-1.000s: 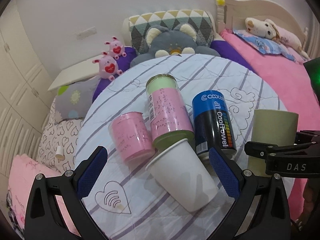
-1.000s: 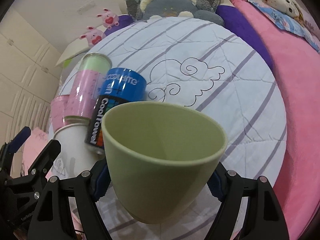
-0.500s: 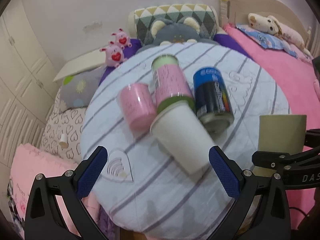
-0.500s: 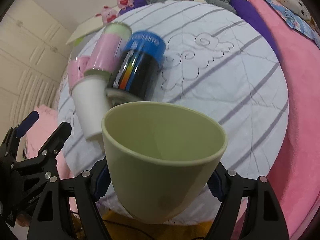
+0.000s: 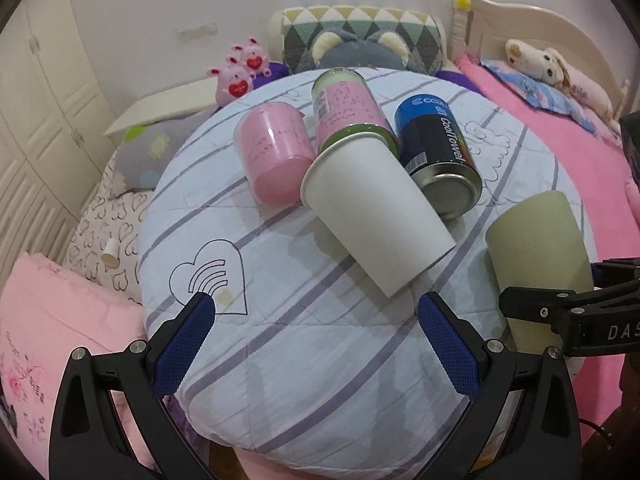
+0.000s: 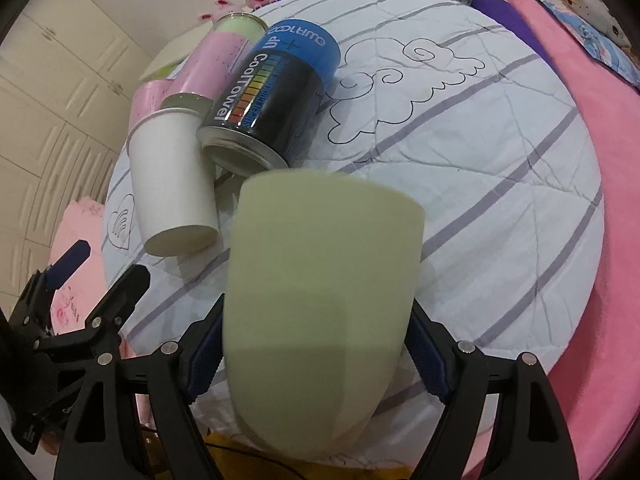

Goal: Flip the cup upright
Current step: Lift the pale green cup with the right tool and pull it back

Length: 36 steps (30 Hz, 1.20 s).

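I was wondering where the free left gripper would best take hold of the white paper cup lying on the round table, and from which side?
Probably across the middle of the white paper cup, fingers on its two long walls, coming down from above. It lies on its side, rim against the pink-and-green can and blue can, base toward the open left gripper.

A round bench (image 5: 320, 380) under a pale striped quilted cover carries four things lying on their sides. They are a pink cup (image 5: 272, 160), a pink-and-green can (image 5: 348, 108), a white paper cup (image 5: 376, 216) and a blue-black can (image 5: 440, 152), clustered together.
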Motion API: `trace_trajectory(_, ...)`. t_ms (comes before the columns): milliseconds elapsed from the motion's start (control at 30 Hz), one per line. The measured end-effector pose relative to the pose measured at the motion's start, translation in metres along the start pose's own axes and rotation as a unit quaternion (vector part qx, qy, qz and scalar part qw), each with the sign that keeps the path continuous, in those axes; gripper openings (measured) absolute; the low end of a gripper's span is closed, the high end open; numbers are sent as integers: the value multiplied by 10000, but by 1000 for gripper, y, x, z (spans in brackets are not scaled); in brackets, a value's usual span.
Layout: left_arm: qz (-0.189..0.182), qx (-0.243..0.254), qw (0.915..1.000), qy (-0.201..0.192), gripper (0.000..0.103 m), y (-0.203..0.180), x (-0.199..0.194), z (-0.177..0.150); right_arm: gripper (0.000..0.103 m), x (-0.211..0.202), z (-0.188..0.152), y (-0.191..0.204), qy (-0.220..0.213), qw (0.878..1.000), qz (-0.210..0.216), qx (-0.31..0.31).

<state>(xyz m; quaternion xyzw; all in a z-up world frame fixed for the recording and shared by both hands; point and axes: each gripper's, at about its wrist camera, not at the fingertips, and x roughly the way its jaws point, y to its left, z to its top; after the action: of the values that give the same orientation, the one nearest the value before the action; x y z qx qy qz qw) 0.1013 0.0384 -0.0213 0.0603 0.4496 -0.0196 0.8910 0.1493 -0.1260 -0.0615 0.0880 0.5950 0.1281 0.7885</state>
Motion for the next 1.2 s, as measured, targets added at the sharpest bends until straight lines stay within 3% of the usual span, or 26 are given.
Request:
trace_trajectory(633, -134, 22, 9992, -384, 102, -8, -31, -8, 83, -25, -32, 6, -426, 9989, -102, -159)
trace_trajectory(867, -224, -445, 9985, -228, 102, -7, -41, -3, 83, -54, -44, -5, -797, 9967, -4, -156)
trace_trajectory(1200, -5, -398, 9992, -26, 102, -46, -51, -4, 83, -76, -55, -52, -1177, 9930, 98, 99)
